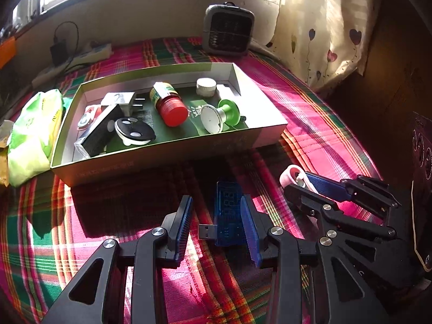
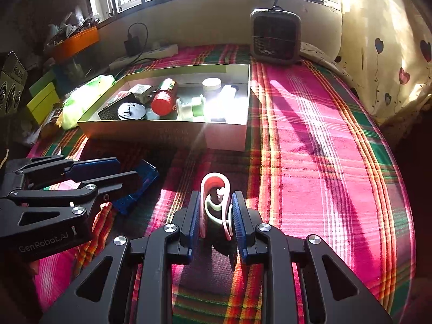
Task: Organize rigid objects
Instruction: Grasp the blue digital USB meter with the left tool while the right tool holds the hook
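A translucent blue USB meter (image 1: 229, 210) lies on the plaid cloth between the fingers of my left gripper (image 1: 216, 199). That gripper is open: the meter rests against the right finger and the left finger stands apart. My right gripper (image 2: 216, 197) is shut on a pink and white clip (image 2: 216, 189) just above the cloth. The left wrist view shows that gripper (image 1: 302, 186) to the right, with the clip (image 1: 293, 175) at its tips. Beyond both stands an open box (image 1: 162, 159) holding a red-capped bottle (image 1: 168, 102), a green spool (image 1: 221, 114), a white jar (image 1: 206, 86) and several other items.
A green wipes pack (image 1: 32, 140) lies left of the box. A small grey heater (image 1: 229, 29) and a power strip (image 1: 91, 54) stand by the back wall. A heart-print curtain (image 2: 391, 54) hangs at the right. Bare plaid cloth (image 2: 324, 148) stretches right of the box.
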{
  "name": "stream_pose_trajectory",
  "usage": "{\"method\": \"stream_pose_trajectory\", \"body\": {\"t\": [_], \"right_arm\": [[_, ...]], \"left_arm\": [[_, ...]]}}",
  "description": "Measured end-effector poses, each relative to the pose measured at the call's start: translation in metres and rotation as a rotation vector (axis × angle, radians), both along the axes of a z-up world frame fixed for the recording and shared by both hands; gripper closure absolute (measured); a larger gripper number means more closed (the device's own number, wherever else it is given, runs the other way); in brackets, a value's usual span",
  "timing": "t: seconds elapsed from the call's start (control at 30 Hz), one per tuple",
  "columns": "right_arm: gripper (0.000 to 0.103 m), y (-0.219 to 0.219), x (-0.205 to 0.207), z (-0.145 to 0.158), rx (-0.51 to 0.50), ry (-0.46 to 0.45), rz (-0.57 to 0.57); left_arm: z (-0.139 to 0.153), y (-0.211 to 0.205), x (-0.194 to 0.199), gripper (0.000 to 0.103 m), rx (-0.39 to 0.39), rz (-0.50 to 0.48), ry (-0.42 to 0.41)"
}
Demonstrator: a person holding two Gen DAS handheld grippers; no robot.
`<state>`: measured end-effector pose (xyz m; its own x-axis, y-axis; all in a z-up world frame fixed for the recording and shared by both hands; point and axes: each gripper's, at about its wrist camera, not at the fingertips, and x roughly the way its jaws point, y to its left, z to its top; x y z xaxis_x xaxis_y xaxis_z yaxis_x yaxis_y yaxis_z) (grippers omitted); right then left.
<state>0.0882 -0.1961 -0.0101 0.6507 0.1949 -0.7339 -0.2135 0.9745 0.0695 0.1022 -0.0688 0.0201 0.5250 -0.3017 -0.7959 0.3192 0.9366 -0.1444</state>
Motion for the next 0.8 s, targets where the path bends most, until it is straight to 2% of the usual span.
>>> {"method": "stream_pose_trajectory", "body": {"t": [0.37,0.8], "right_arm": [[0.078,-0.006,0.001,-0.002,0.041,0.016,0.005],[0.078,-0.006,0.001,-0.002,0.040,0.019,0.001]], "left_arm": [[-0.008,-0.015,0.000,0.067,0.072,-0.004,0.008],[-0.010,-0.018,-0.004,0.067,0.090,0.000,-0.021]]}}
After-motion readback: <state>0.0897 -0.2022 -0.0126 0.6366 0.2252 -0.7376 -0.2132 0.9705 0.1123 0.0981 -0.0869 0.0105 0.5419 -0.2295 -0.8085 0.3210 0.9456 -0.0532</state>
